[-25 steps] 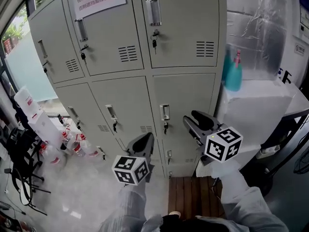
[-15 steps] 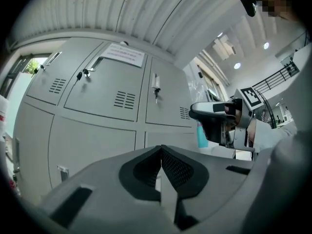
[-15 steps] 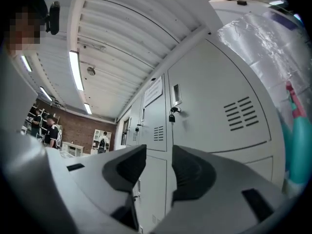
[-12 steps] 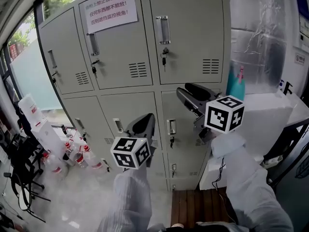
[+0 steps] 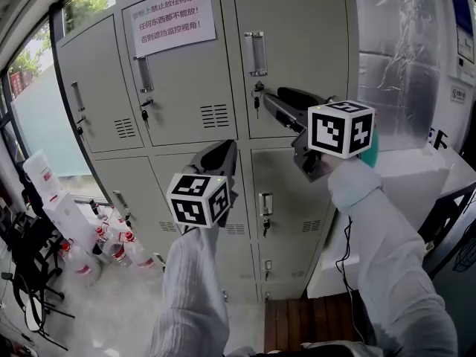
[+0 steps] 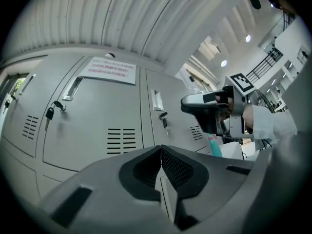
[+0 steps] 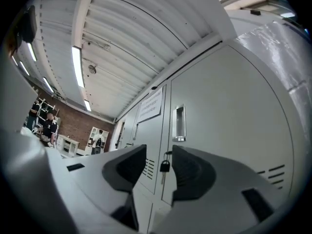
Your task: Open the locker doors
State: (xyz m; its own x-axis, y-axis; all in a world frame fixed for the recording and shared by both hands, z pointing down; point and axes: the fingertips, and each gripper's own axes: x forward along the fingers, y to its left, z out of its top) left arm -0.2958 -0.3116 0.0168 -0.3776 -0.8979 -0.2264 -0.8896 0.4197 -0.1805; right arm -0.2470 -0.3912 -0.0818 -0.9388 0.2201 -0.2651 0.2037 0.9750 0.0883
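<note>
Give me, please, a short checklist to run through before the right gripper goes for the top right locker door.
1. Right gripper open: ok, jaws apart, gripping nothing.
2. Left gripper free: ok, shut on nothing.
3. Top right locker door shut: ok, flush with its neighbours.
4. Key in its lock: ok, hanging under the recessed handle.
5. Lock released: cannot tell.
</note>
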